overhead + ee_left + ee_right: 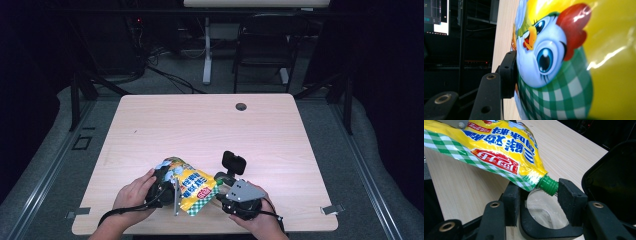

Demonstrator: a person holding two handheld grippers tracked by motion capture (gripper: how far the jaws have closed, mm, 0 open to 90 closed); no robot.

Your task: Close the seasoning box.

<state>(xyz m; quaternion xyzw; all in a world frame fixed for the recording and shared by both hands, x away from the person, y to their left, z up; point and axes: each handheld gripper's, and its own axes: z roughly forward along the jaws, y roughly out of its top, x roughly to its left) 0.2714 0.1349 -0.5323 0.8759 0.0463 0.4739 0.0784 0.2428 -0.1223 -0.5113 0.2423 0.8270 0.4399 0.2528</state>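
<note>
- Yellow pouch [192, 186]: lies near the table's [210, 125] front edge, green spout [548, 185] toward the right.
- Left gripper [165, 187]: jaws wide, pressed on the pouch's body.
- Right gripper [539, 195]: jaws apart around the spout; contact uncertain.

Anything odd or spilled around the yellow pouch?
No spill visible. The yellow spouted foil pouch has its green threaded spout bare, no cap on it, lying between the right gripper pads over a black-rimmed cup.

Yellow, green-checked pouch [192, 186], green spout [548, 184]
</note>
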